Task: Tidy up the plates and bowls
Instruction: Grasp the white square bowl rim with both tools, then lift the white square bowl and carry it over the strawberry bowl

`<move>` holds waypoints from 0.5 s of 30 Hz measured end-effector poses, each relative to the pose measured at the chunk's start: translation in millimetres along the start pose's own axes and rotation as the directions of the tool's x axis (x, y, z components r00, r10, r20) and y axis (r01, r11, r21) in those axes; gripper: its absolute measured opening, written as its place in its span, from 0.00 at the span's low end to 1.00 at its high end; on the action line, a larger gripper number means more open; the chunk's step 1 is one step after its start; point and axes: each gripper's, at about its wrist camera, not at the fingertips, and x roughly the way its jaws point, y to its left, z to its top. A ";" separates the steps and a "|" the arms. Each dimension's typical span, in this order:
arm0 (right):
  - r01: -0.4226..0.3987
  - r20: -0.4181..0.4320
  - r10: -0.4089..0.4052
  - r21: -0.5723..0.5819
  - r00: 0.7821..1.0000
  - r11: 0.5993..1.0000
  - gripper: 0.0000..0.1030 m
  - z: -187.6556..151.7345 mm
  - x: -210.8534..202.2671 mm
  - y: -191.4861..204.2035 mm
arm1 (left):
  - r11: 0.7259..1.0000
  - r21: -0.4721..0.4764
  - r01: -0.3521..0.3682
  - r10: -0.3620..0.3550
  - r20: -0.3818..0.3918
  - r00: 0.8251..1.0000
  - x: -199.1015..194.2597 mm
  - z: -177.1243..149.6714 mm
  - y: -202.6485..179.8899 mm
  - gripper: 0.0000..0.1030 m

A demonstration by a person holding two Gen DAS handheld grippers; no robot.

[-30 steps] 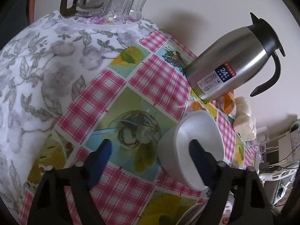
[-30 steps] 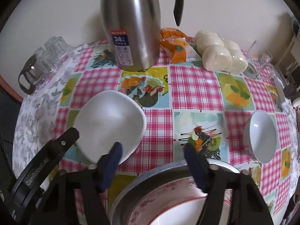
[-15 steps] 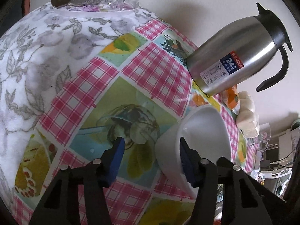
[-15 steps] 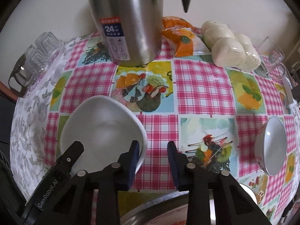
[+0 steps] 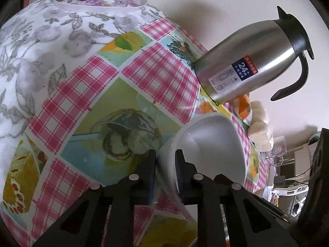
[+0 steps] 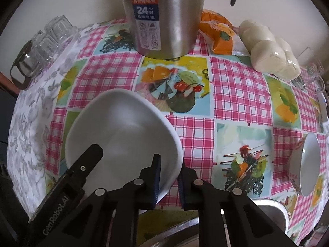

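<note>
White glazed bowl (image 6: pixel 121 135) on the checked cloth (image 6: pixel 236 86), in front of the steel flask (image 6: pixel 164 16): that is what I have in both tongs now. A second ago both sets of jaws stood wide beside it; they have just been closing, and each now pinches the rim. My left gripper (image 5: pixel 164 170) has one pad outside the wall and one inside, clamped on the side of the bowl that faces its camera. My right gripper (image 6: pixel 168 177) grips the opposite edge the same way, one pad in the hollow and one outside. In the right view the left tong's black finger (image 6: pixel 88 160) reaches in over the far rim.

So the bowl is held from two sides and, I judge, ready to lift. It looks to sit on the cloth; I cannot see under it to be sure. A second, smaller bowl (image 6: pixel 306 164) lies well apart toward the right edge, and a metal basin (image 6: pixel 271 212) shows just below my right tong, with the rim of a plate seen in it a second ago. I would guess the stack belongs there. Thin rim, slick glaze: I'd raise both hands evenly, or it could twist out.
</note>
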 end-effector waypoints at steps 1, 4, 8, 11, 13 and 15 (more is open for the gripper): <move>-0.002 0.004 0.002 -0.004 1.000 1.000 0.15 -1.1 -1.7 0.6 | 1.000 -0.002 0.001 -0.001 -0.002 1.000 -0.2 -0.6 0.6 0.17; 0.004 0.019 -0.004 -0.008 1.000 1.000 0.15 -5.5 -7.7 3.8 | 1.000 0.001 0.004 -0.004 -0.005 1.000 -3.0 -1.6 0.9 0.15; 0.005 0.045 -0.004 -0.009 0.999 1.000 0.15 -11.7 -20.9 4.6 | 1.000 0.016 0.019 -0.019 0.022 1.000 -19.5 -0.6 -4.6 0.15; -0.014 0.069 0.015 -0.004 0.998 1.000 0.15 -13.9 -33.2 1.3 | 0.999 0.042 0.026 -0.028 0.046 0.999 -36.4 -0.8 -13.1 0.15; -0.031 0.092 0.031 0.005 0.995 0.999 0.15 -17.4 -46.5 -2.5 | 0.998 0.058 0.035 -0.039 0.057 0.998 -47.6 -2.6 -19.8 0.15; -0.032 0.121 0.031 0.005 0.992 0.999 0.15 -21.0 -58.6 -2.7 | 0.997 0.072 0.034 -0.039 0.063 0.997 -55.5 -5.5 -26.0 0.15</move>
